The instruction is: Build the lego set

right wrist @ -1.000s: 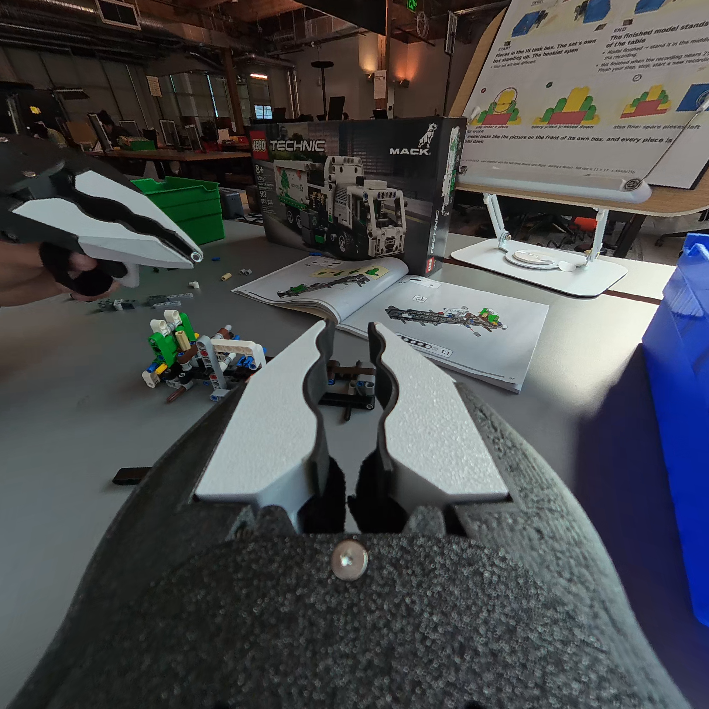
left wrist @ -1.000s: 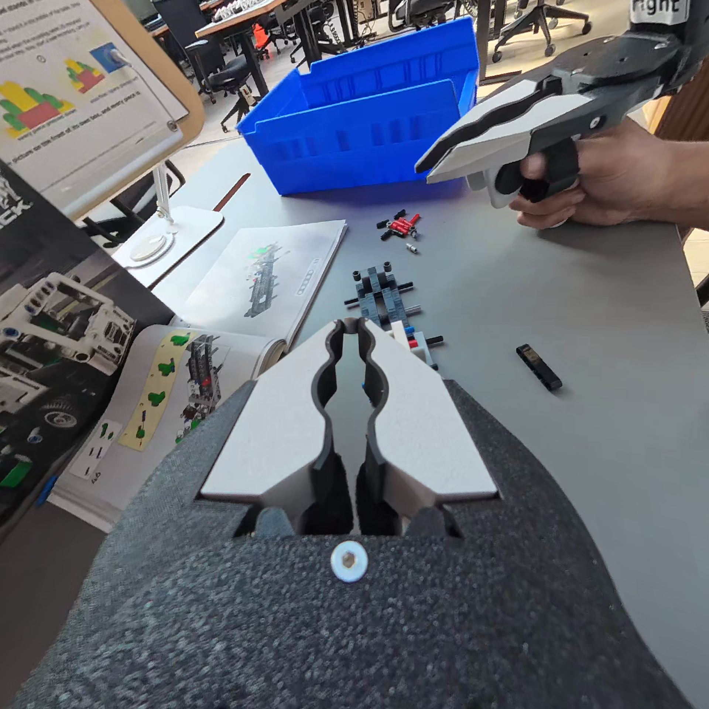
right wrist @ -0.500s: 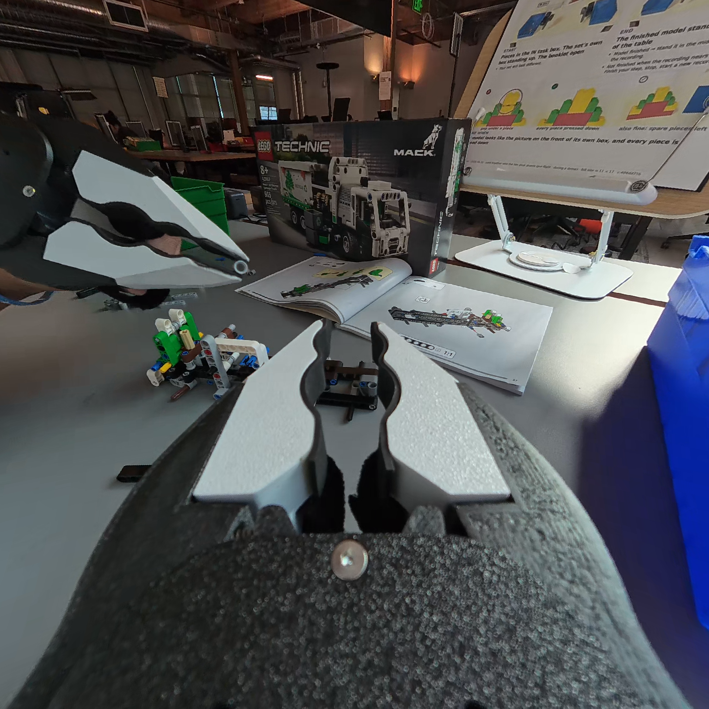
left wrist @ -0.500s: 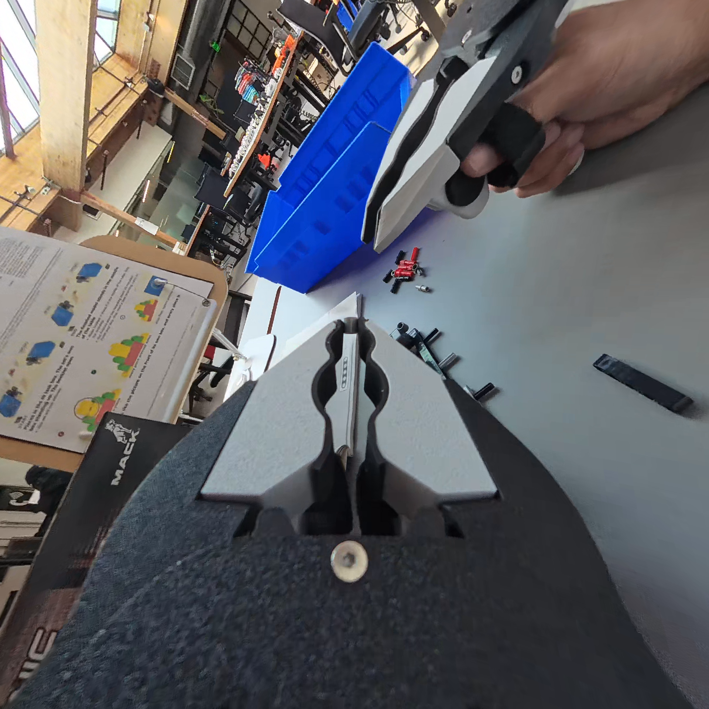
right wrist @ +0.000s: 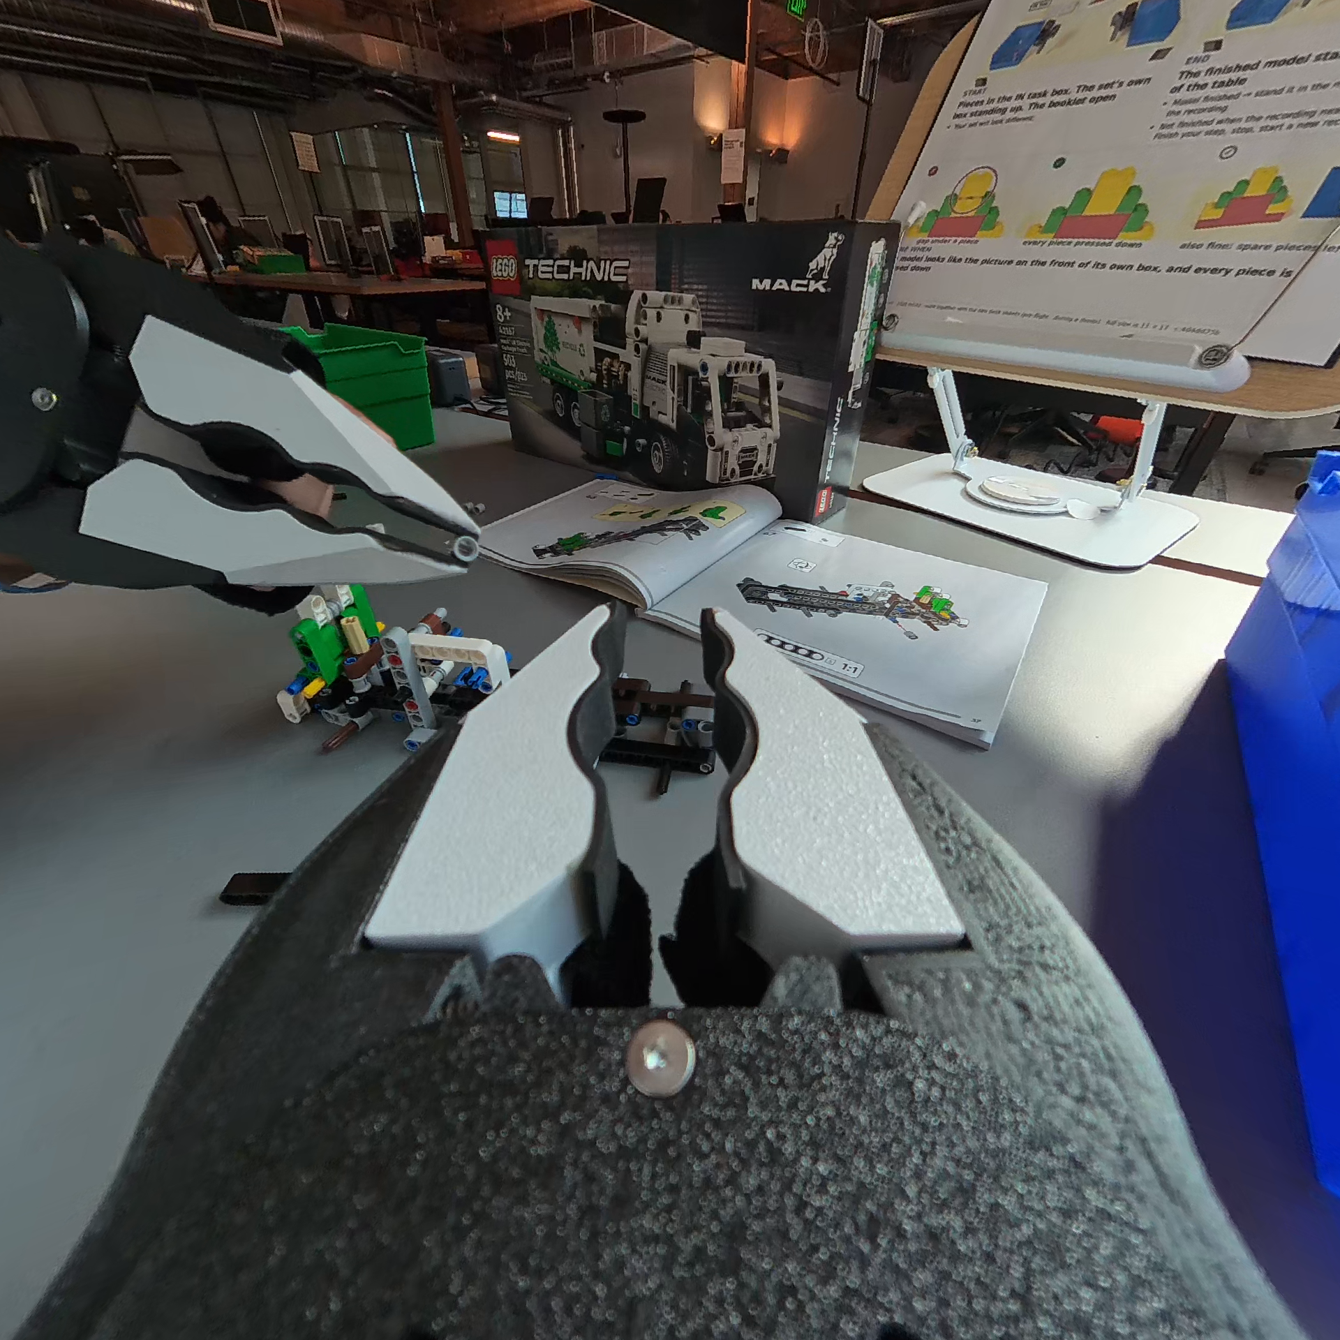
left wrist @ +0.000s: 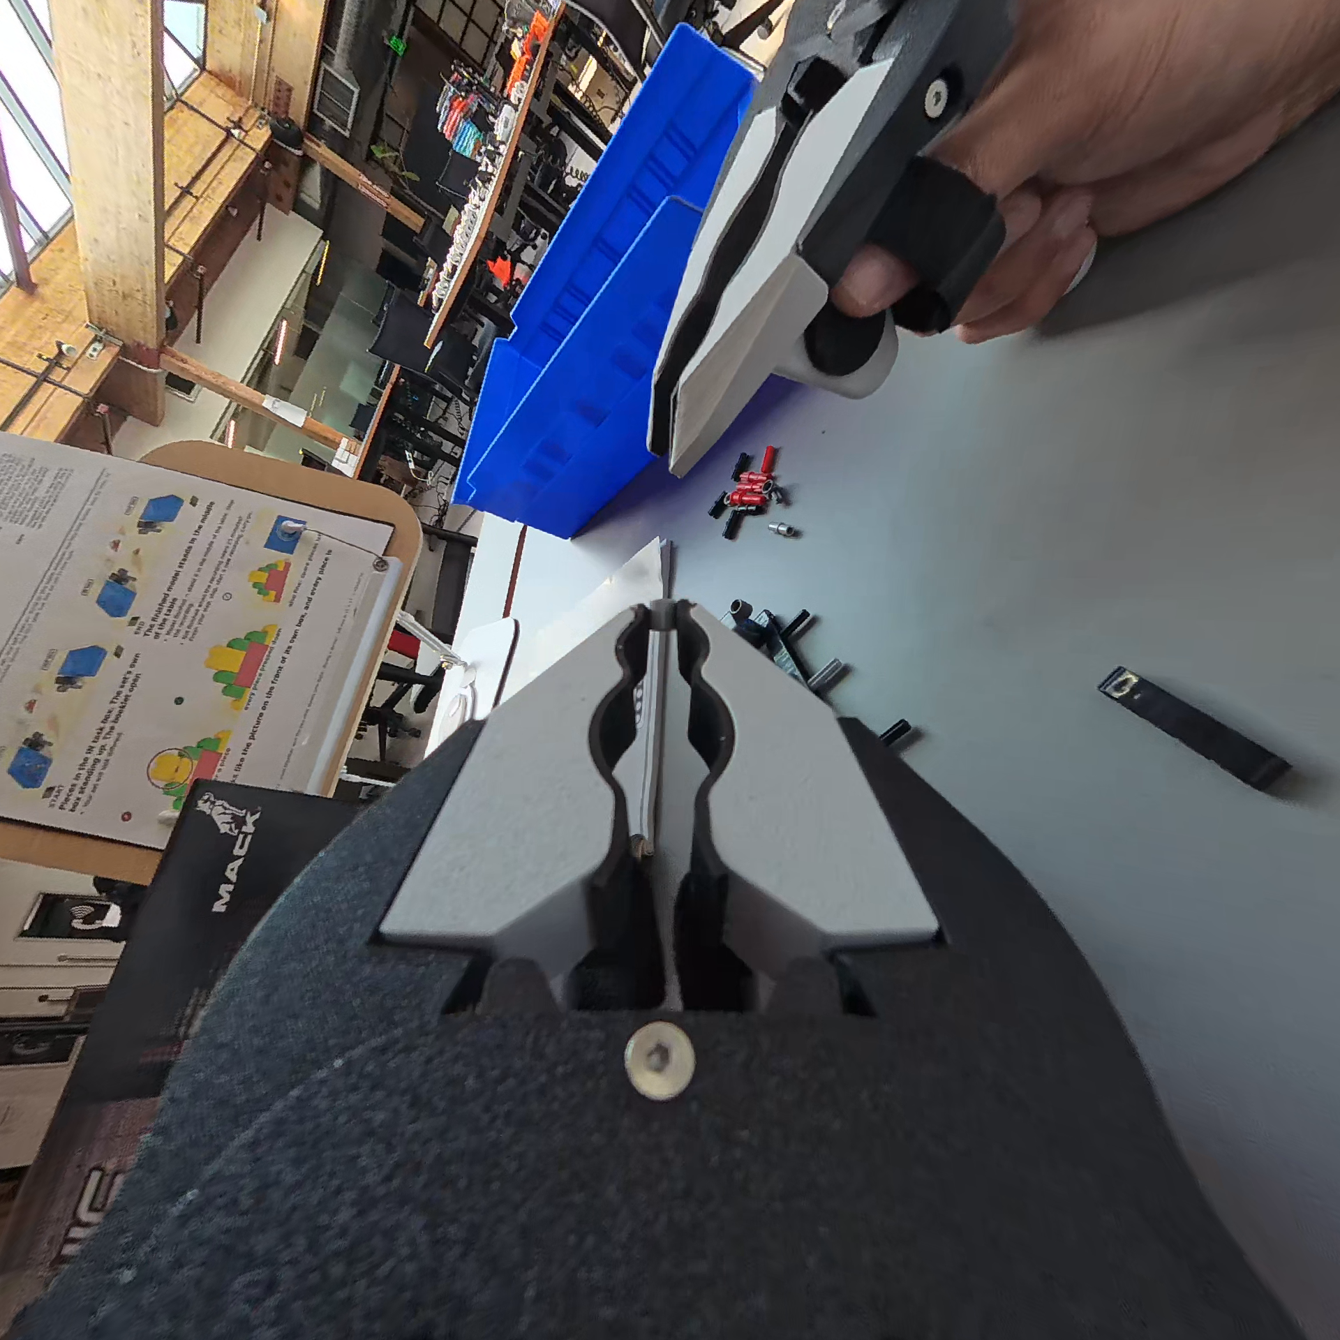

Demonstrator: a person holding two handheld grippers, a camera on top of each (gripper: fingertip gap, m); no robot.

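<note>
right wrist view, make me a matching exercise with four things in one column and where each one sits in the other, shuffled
Things:
1. small grey tube piece
2. green bin
3. black beam
4. blue bin

Places:
A. at the right edge of the view, on the table
B. flat on the table, left of the right gripper
C. pinched at the tips of the left gripper
D. far back on the left, behind the left gripper

Pairs: 1-C, 2-D, 3-B, 4-A
</note>
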